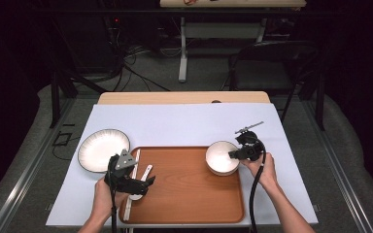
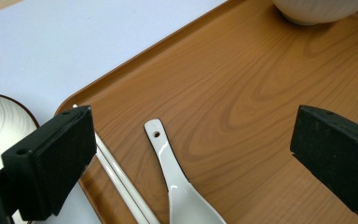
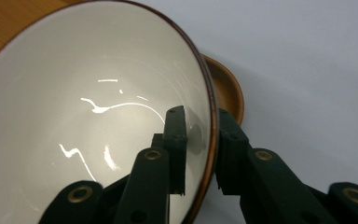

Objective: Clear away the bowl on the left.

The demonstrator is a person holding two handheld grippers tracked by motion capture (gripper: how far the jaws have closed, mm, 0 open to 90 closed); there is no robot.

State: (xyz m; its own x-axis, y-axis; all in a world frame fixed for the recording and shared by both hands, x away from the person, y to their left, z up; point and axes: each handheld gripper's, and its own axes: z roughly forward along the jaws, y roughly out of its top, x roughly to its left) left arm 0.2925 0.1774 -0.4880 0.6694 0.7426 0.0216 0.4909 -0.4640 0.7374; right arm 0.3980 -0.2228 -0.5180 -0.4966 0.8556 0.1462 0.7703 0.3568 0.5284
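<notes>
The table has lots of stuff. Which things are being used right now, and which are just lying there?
In use:
white ceramic bowl, pinched at its rim by the right gripper
white ceramic spoon, between the open left gripper's jaws
wooden tray

Lying about:
white round plate
white chopsticks

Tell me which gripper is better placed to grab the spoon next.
Left. The left gripper hangs open right over the white spoon on the tray, jaws wide on either side of it. The right gripper is shut on the bowl rim across the tray.

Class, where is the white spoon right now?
In the high view, the white spoon lies at the tray's left end, beside the chopsticks, under the left hand-held gripper.
</notes>
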